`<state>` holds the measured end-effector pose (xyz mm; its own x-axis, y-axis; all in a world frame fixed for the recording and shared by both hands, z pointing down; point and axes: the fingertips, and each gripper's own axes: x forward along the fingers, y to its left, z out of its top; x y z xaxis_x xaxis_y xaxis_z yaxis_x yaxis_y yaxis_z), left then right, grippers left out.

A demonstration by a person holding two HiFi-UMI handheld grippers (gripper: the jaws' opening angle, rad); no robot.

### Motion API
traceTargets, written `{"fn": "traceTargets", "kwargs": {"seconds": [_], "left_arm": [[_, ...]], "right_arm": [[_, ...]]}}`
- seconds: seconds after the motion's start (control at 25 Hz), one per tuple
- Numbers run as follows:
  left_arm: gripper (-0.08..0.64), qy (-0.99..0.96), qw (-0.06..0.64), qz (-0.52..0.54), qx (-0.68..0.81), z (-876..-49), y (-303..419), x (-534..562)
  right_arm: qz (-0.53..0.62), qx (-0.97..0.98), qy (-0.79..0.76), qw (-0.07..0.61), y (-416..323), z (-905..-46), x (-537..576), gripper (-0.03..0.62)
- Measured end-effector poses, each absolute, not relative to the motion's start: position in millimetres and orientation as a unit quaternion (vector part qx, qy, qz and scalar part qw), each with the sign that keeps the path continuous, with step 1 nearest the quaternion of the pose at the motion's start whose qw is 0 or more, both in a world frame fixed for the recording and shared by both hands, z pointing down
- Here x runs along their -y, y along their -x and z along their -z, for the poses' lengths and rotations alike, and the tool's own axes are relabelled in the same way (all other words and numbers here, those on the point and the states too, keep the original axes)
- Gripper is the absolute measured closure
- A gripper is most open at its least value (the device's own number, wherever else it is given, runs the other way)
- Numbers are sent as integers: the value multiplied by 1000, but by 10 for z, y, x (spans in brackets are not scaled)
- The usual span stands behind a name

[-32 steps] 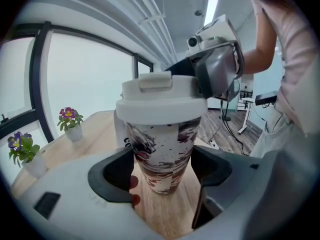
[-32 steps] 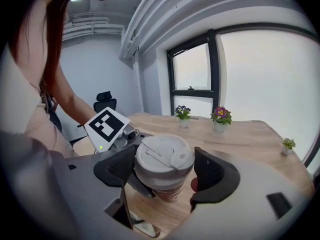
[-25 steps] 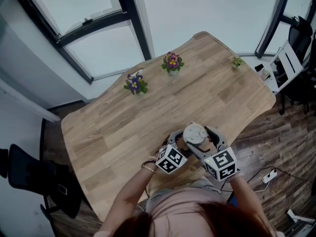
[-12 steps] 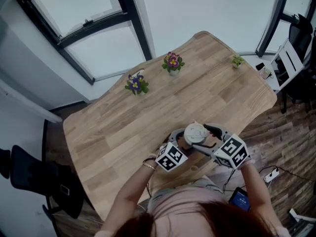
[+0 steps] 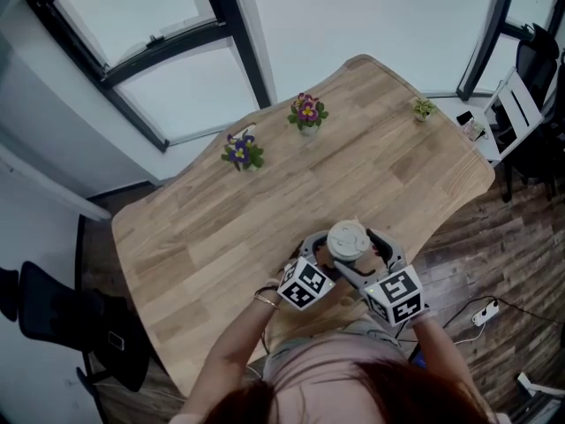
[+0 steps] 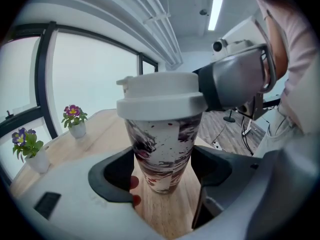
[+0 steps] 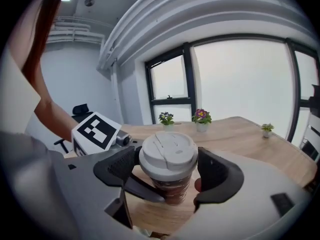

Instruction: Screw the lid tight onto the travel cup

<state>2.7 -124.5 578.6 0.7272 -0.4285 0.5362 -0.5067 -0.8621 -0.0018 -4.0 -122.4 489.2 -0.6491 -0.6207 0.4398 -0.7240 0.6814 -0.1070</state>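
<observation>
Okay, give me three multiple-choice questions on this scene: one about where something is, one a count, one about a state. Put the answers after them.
1. Where on the table does the travel cup stand?
A. beside the flower pots
B. at the near edge, by the person
C. at the far right corner

2. How many potted plants stand on the table?
A. one
B. three
C. five

3. What state is the lid in?
A. seated on the cup
B. lying on the table
C. lifted above the cup

Answers:
1 B: the head view shows it just in front of the person.
2 B: two are in flower, plus a small green one.
3 A: it caps the cup; the right gripper has its tongs on it, and the left gripper has its tongs on the cup's body.
</observation>
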Motion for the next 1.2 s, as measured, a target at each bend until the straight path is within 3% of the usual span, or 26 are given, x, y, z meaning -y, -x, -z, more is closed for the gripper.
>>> {"fn": "traceTargets", "kwargs": {"seconds": [0.32, 0.64, 0.84, 1.2], "left_arm": [[213, -930, 70, -282, 228, -5791, -27, 1229], [213, -924, 78, -277, 252, -5783, -32, 1251], [213, -925, 74, -281, 245, -5794, -37, 1243], [213, -929, 59, -299, 208, -5794, -42, 1219]], "right_arm": [[-117, 928, -250, 252, -17, -4887, 1228, 239], [-112, 884, -413, 190, -10, -4882, 1204, 252], [-137, 897, -377, 183, -17, -4872, 1174, 250], [-41, 932, -221, 283, -7, -4885, 1213, 232]]}}
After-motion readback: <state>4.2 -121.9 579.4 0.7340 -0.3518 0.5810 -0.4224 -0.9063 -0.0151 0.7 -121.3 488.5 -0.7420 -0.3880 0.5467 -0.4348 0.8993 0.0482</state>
